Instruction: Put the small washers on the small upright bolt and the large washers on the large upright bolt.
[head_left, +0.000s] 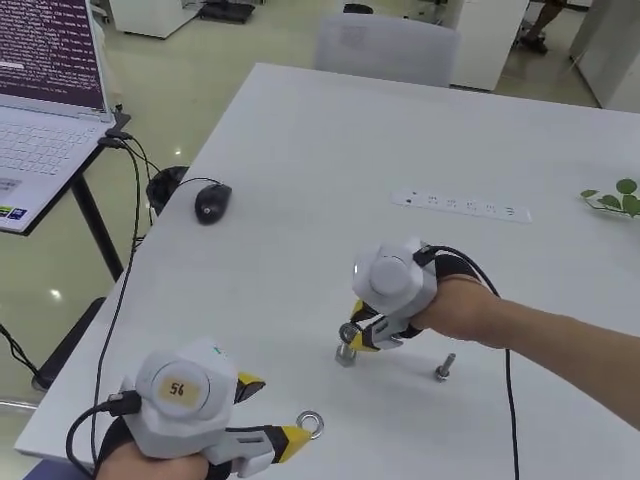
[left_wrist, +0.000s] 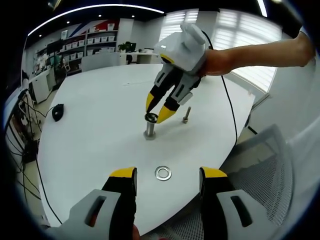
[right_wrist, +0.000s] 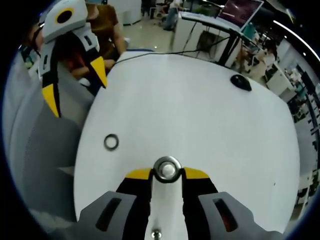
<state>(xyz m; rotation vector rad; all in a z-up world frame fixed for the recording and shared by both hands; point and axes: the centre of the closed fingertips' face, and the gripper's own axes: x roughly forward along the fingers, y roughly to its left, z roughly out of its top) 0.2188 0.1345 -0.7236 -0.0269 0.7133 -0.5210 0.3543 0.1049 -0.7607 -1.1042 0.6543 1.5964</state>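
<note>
Right gripper view: right tongs (right_wrist: 166, 176) pinched narrow on a washer (right_wrist: 166, 168), held level at the top of the large bolt (head_left: 346, 353). Step in hand: seating it. Next move probably a centred release. Left tongs (left_wrist: 168, 172) wide, second washer (left_wrist: 163, 173) flat on worktop (head_left: 300, 180) between the tips. Small bolt (head_left: 444, 368) looks bare.

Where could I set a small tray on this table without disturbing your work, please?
Free: the bare table between the mouse and the power strip, and beyond it. Crowded: the near edge, with the right gripper with its held washer at the large bolt, the small bolt, loose washer and left gripper.
</note>
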